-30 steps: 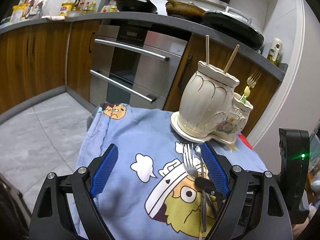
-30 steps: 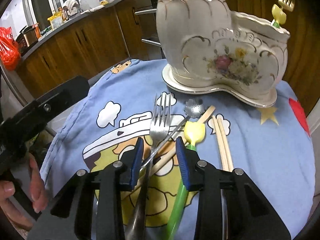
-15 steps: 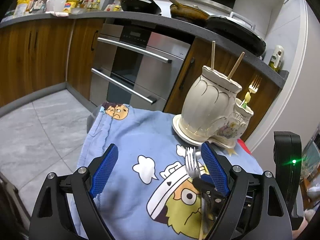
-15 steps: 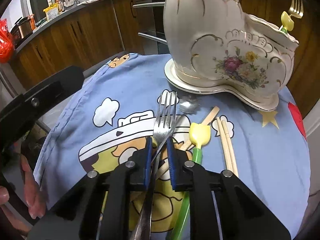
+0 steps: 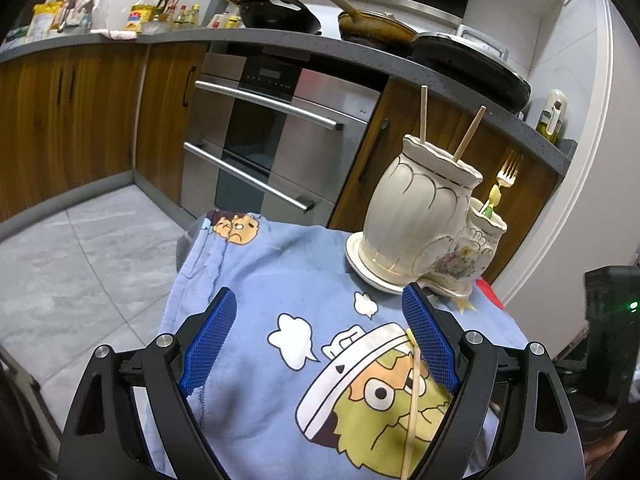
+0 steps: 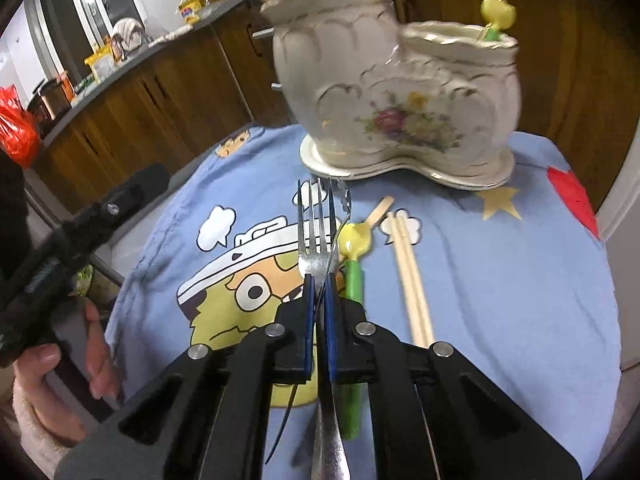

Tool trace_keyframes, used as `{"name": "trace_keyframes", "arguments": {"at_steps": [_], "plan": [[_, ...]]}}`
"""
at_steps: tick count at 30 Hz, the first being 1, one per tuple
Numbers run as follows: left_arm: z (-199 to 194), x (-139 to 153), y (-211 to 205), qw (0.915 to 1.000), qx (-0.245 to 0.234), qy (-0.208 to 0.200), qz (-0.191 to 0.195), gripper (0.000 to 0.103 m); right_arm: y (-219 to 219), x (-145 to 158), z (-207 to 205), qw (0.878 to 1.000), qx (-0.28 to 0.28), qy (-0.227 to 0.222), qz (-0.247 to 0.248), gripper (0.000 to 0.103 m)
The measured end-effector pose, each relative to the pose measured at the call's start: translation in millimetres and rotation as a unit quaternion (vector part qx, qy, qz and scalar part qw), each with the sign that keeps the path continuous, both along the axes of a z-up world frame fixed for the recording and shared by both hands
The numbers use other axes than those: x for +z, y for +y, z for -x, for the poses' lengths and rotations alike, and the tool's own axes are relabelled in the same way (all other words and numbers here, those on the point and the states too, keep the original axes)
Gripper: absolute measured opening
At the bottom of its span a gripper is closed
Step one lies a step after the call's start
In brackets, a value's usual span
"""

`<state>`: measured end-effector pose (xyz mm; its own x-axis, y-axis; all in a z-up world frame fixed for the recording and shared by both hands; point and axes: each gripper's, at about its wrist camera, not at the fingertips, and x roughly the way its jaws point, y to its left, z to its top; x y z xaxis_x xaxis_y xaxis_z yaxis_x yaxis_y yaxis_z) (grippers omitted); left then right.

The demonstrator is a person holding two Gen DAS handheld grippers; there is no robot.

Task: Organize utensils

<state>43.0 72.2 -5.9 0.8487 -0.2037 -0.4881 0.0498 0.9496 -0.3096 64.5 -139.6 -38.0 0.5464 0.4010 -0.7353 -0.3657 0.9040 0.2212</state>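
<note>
A silver fork (image 6: 314, 232) is pinched by its neck in my right gripper (image 6: 319, 280), whose jaws are closing the last bit onto it; the tines point at the cream flowered utensil holder (image 6: 400, 100). A thin spoon handle (image 6: 343, 220) curves in beside the fork toward the pads. On the blue cartoon cloth (image 6: 500, 280) lie a green-handled yellow-tipped utensil (image 6: 354, 280) and a pair of chopsticks (image 6: 412, 280). My left gripper (image 5: 318, 300) hovers wide open over the cloth with nothing in it. The holder (image 5: 420, 216) has two chopsticks (image 5: 423, 116) and a gold fork (image 5: 507, 168) in it.
A hand (image 6: 60, 360) grips the left tool at the cloth's left edge. Behind the small covered table stand a steel oven (image 5: 272, 152), wooden cabinets (image 5: 72, 120) and a counter with pans (image 5: 280, 16). Grey tiled floor (image 5: 80, 264) lies to the left.
The right jaws have narrowed from half open to shut on the fork, which now hangs above the cloth. Fork and spoon have left the left wrist view. The left gripper stays the same.
</note>
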Motion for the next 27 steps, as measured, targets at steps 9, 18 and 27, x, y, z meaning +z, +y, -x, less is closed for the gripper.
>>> {"name": "trace_keyframes", "arguments": {"at_steps": [9,18,27], "plan": [[0,0,0,1.0000,-0.003,0.002,0.000,0.085,-48,4,-1,0.999,-0.037,-0.013,0.019,0.002],[-2,-2,-2,1.0000,-0.007,0.006,0.001,0.085,-74,-6,-3,0.999,-0.038,-0.003,0.019,0.001],[-2,-3,-7,0.9999,-0.014,0.008,-0.005,0.085,-66,-14,-17,0.997,-0.025,0.012,0.065,0.003]]}}
